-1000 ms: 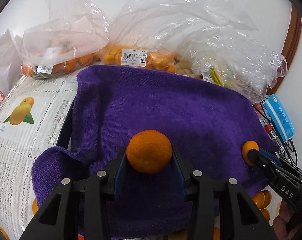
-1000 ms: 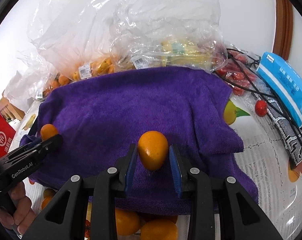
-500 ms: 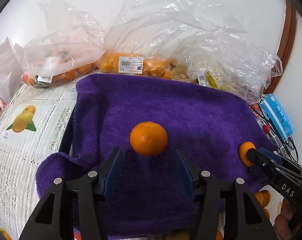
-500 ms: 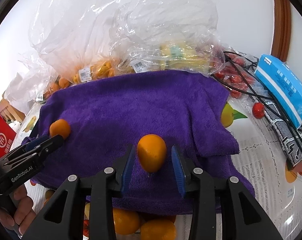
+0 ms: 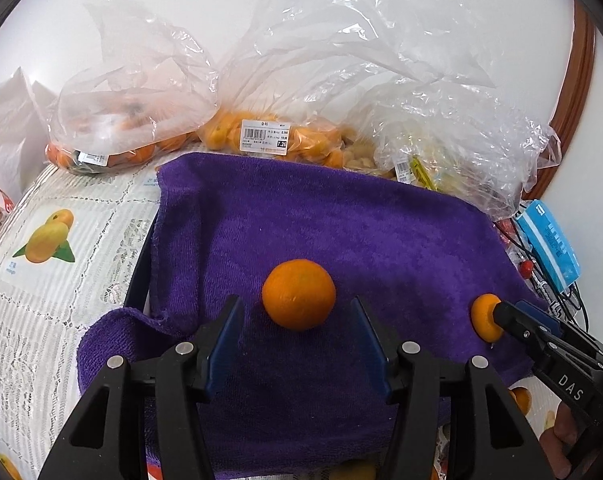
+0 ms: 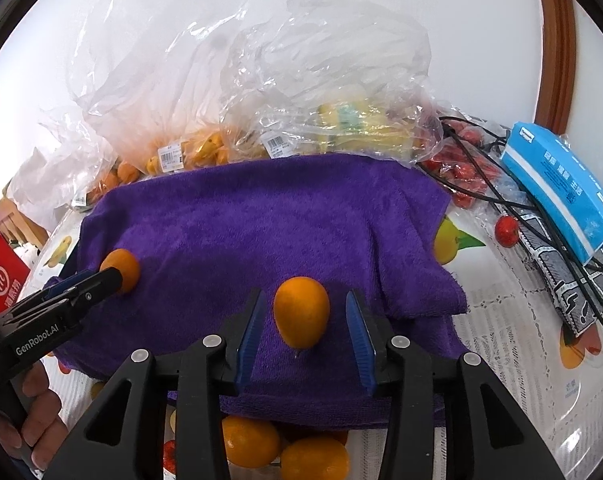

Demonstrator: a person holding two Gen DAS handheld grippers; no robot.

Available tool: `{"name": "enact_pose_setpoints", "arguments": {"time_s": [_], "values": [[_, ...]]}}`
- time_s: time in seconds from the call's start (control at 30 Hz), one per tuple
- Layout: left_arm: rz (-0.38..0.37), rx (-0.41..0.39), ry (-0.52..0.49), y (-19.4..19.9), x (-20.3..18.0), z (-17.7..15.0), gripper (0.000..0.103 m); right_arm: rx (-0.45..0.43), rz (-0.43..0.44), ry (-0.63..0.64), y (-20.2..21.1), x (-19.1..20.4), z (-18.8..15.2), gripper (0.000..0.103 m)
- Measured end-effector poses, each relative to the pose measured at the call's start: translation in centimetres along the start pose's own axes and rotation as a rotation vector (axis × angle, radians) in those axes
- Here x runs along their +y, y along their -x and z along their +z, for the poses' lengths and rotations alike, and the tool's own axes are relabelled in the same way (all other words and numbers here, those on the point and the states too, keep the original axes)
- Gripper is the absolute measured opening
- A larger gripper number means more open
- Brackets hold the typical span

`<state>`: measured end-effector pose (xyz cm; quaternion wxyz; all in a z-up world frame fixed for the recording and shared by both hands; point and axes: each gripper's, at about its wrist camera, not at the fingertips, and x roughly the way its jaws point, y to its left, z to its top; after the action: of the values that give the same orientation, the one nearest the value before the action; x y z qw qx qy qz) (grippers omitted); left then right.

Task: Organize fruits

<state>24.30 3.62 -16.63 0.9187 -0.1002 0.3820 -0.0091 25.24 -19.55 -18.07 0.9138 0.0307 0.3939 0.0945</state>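
Release of two fruits onto the purple towel (image 5: 341, 220). In the left wrist view, the left tongs (image 5: 297, 334) stand apart at lower centre, pads clear of the round mandarin (image 5: 298, 294), which rests on the towel just ahead of them. In the right wrist view, the right tongs (image 6: 305, 326) are opening around the oval orange fruit (image 6: 300, 311), which sits on the towel with a gap showing on both sides. Let the right tongs part fully before you draw back, and withdraw both straight along their own line so that neither pad nudges a fruit into rolling; the towel's nap should help hold them. More loose fruit (image 6: 285, 450) lies below the towel's near edge, and bagged fruit (image 5: 261, 140) sits at upper centre. A second ago both tongs were clamped on their fruits; now both fruits sit free.
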Motion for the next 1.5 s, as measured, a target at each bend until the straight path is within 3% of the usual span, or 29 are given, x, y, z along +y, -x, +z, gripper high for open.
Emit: {"name": "enact_pose_setpoints", "arguments": {"time_s": [0.5, 0.77, 0.93, 1.4, 1.5], "values": [[-0.023, -0.026, 0.006, 1.1, -0.2, 0.0, 0.055, -0.027, -0.011, 0.050, 1.3, 0.9, -0.1, 0.042], [-0.018, -0.027, -0.002, 1.3, -0.5, 0.0, 0.062, -0.042, -0.004, 0.054, 2.2, 1.1, -0.1, 0.053], [-0.013, -0.038, -0.003, 1.7, -0.5, 0.0, 0.064, -0.063, 0.004, 0.021, 3.7, 0.4, -0.5, 0.055], [0.021, -0.100, -0.016, 3.6, -0.7, -0.4, 0.065, 0.000, 0.068, -0.054, 6.9, -0.8, -6.3, 0.054], [0.025, -0.111, -0.014, 4.4, -0.4, -1.0, 0.065, 0.025, 0.061, -0.040, 7.0, -0.6, -7.5, 0.046]]}}
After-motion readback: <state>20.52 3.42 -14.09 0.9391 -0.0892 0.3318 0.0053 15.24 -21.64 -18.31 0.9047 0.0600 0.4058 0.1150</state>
